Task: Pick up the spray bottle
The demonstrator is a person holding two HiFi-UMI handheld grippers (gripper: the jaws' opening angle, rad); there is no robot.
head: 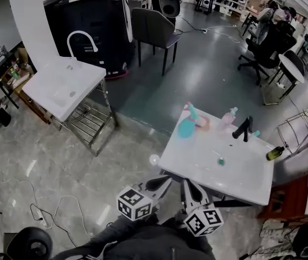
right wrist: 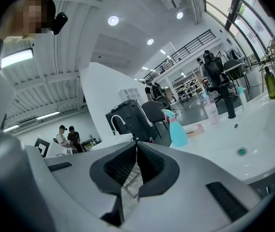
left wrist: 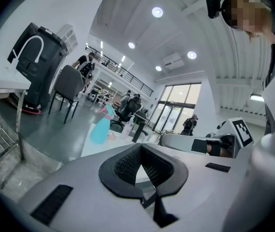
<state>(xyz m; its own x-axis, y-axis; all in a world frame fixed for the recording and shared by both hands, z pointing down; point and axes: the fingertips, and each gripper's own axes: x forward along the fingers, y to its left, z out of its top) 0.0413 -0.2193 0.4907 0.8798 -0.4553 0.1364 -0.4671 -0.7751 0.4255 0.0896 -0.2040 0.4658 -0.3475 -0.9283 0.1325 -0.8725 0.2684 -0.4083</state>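
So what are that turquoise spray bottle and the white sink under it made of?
Spray bottle: likely plastic; smooth, evenly turquoise body with a pink collar at the neck. Sink: glazed ceramic or moulded resin, I can't tell which; seamless white top and basin with a soft sheen.

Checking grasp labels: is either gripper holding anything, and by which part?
Nothing held: left gripper and right gripper are shut, empty; the spray bottle stands untouched.
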